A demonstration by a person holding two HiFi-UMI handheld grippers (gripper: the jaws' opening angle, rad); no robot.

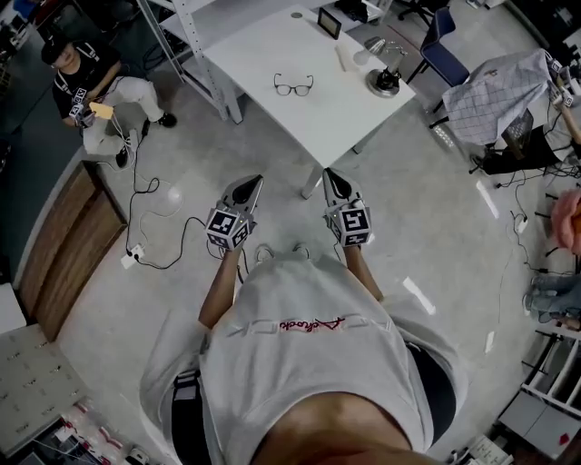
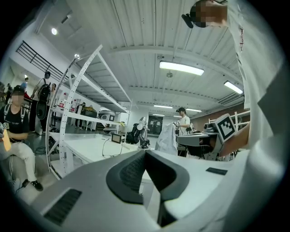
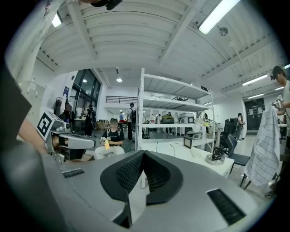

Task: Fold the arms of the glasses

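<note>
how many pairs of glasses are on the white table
1. The glasses lie near the middle of the table, with their arms apparently unfolded. The shelf frame covers the table's far left corner, so a second pair there can't be ruled out.

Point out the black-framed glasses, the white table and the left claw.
black-framed glasses (image 1: pixel 293 85), head view, bridge.
white table (image 1: pixel 263 45), head view, bare top.
left claw (image 1: pixel 257 180), head view, shut tips.

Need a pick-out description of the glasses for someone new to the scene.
Find the white table ahead of the person in the head view. The glasses lie alone near its middle. They are the only thin dark frame with two lenses; the small screen and the round-based stand sit nearer the edges.
</note>
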